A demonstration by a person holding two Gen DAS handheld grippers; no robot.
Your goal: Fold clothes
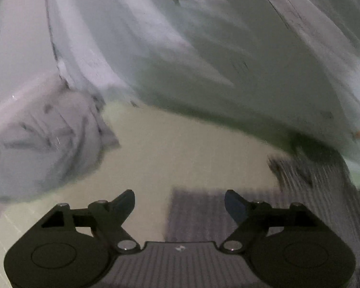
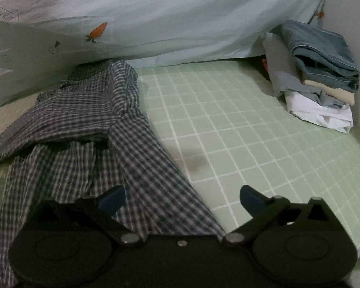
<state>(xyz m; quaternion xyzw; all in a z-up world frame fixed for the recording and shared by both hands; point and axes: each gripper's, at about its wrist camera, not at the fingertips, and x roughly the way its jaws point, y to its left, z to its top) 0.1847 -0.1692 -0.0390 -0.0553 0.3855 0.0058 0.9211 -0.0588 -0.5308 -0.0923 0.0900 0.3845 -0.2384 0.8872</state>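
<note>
A dark checked shirt lies crumpled on the green checked bed sheet, left of centre in the right wrist view. My right gripper is open and empty, low over the shirt's near edge, left finger over the cloth. In the blurred left wrist view my left gripper is open and empty above the sheet, with a part of the checked shirt under its right finger.
A pale quilt with carrot prints is bunched along the back. A stack of folded clothes stands at the back right by the wall. A crumpled light grey garment lies at the left in the left wrist view.
</note>
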